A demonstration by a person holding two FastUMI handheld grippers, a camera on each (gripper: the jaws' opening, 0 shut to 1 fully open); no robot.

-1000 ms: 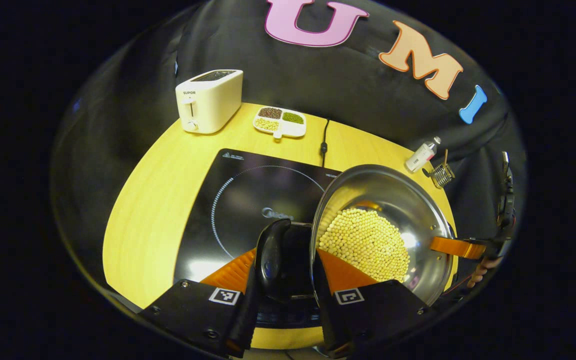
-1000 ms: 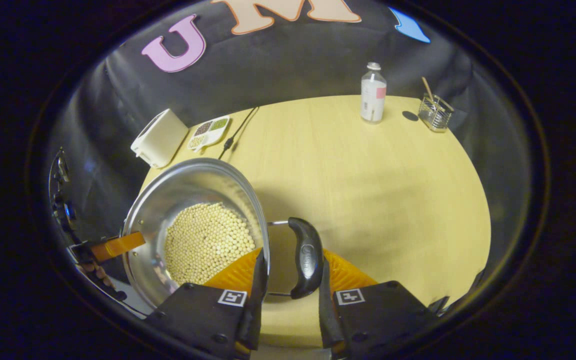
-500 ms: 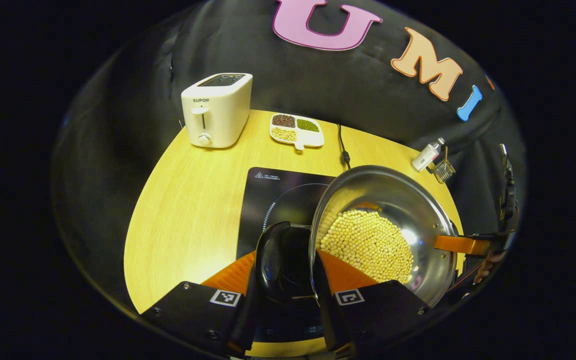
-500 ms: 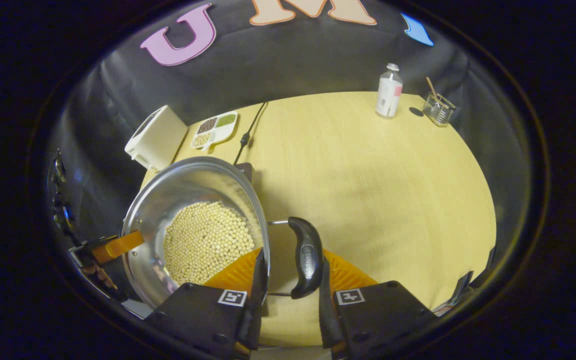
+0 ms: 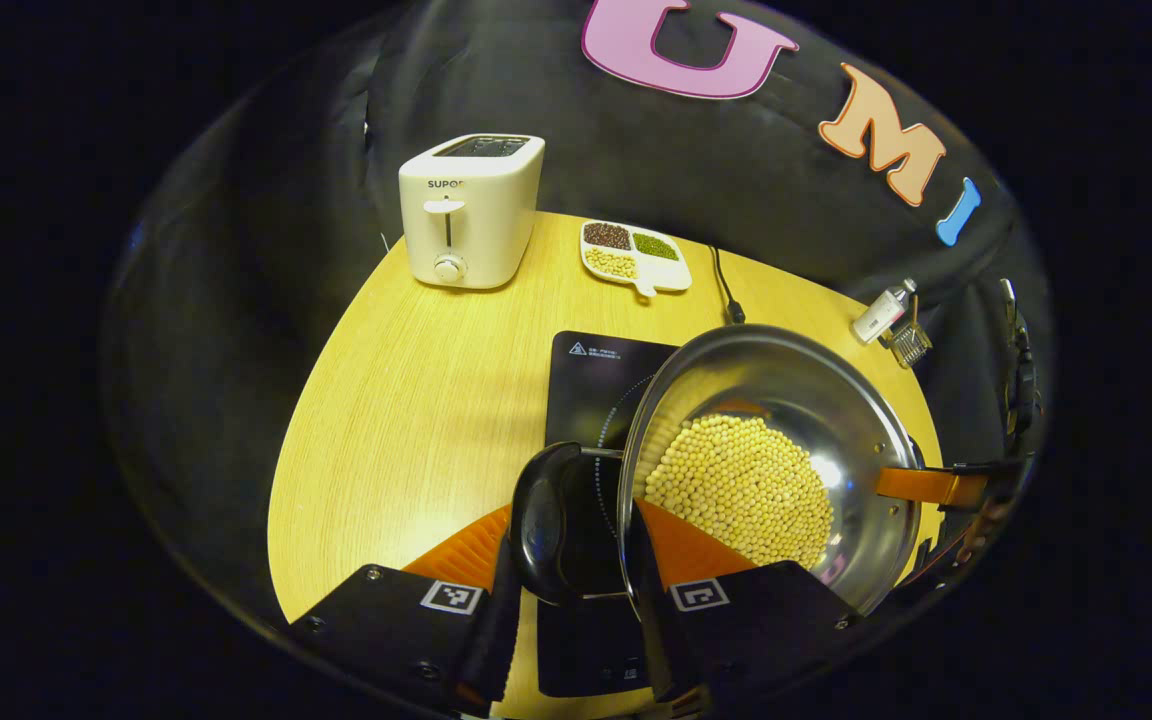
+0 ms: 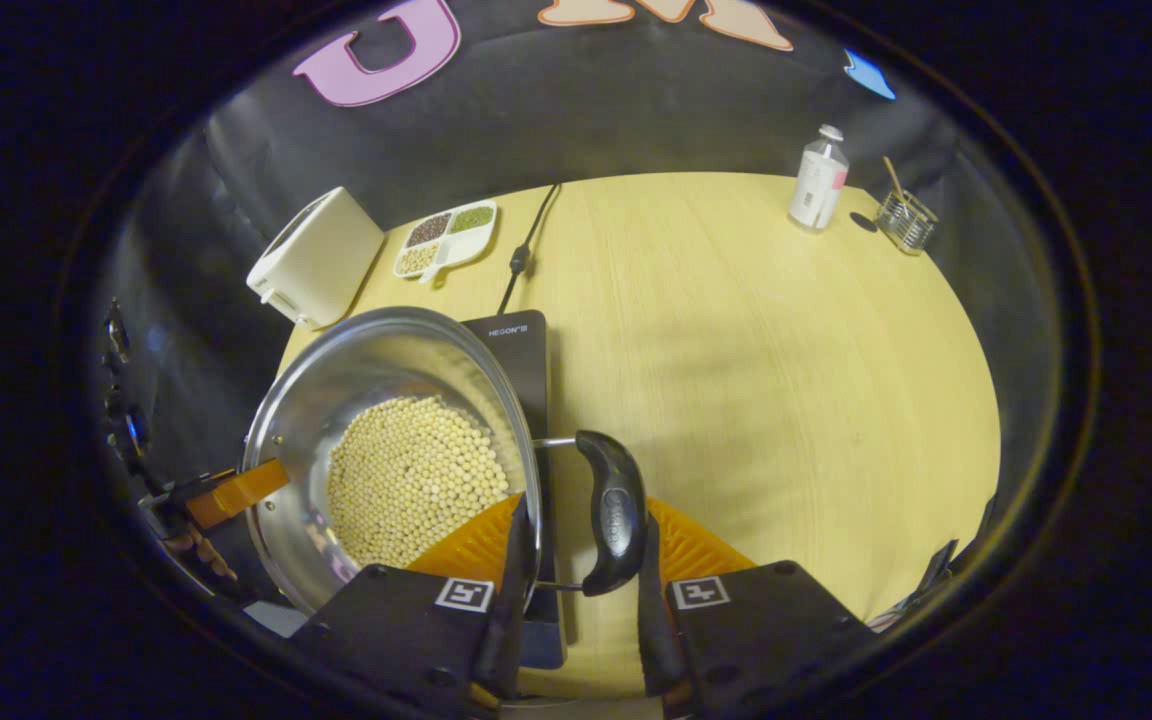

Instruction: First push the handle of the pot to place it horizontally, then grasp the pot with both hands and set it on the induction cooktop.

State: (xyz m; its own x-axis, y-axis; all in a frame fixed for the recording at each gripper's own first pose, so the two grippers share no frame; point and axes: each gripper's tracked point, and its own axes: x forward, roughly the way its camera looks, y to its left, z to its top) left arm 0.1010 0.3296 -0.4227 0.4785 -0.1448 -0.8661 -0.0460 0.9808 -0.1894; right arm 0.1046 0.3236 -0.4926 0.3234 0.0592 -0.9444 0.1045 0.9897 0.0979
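Shifted since the earlier frames: cooktop [image 5: 596,375] now mostly under the pot [image 5: 766,460] instead of off to the side, toaster [image 5: 471,210] and bean tray [image 5: 634,256] slid across the left gripper view; grip geometry unchanged in both views.

Left gripper [image 5: 564,585]: pinching the pot's dark side handle [image 5: 546,520], fingers pressed on either side of it. Right gripper [image 6: 576,580]: clamped the same way on the opposite handle [image 6: 611,510]. Pot carried between the two, just ahead of each gripper, above the table [image 6: 756,380]; full of pale beans [image 6: 411,475]; over the near part of the cooktop in the left gripper view, beside the cooktop edge [image 6: 526,350] in the right gripper view.

Risks, as judgement: uneven lowering by one hand tilts the pot, spills beans; handle pivoting on its wire loop lets the pot swing; early release drops the pot off-centre from the heating ring.

Hard to make out: pot underside and gap to the cooktop hidden; ring centre covered by the pot; bottle [image 6: 818,180] and wire holder [image 6: 906,222] small, far ahead.
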